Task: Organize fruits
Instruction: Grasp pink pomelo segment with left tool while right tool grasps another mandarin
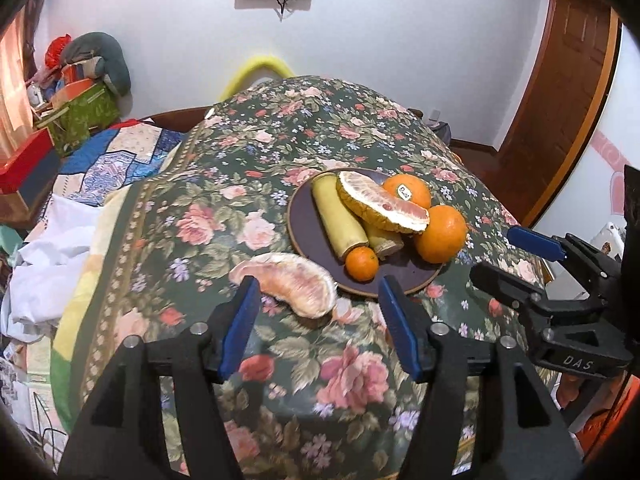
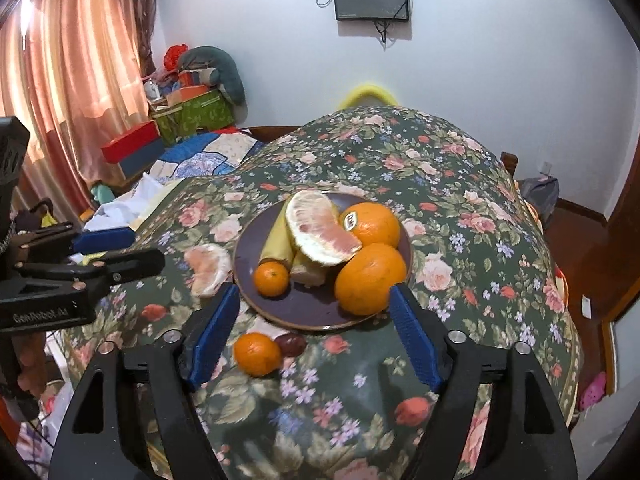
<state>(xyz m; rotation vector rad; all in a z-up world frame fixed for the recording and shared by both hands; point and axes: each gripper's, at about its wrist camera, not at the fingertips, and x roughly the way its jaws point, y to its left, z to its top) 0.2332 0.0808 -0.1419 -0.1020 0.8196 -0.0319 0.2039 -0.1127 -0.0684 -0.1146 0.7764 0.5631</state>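
Banana point(image 1: 338, 216) on plate point(image 1: 304, 216), long axis near-far.

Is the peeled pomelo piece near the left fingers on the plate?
No, the pomelo piece lies on the tablecloth, beside the plate.

Each wrist camera looked forward and steeply down along its own gripper's fingers, close above the floral tablecloth point(image 1: 248, 168). Both faced the back wall and shared the dark plate point(image 1: 304, 216) point(image 2: 244, 256) of fruit; the left view sat left of the plate.
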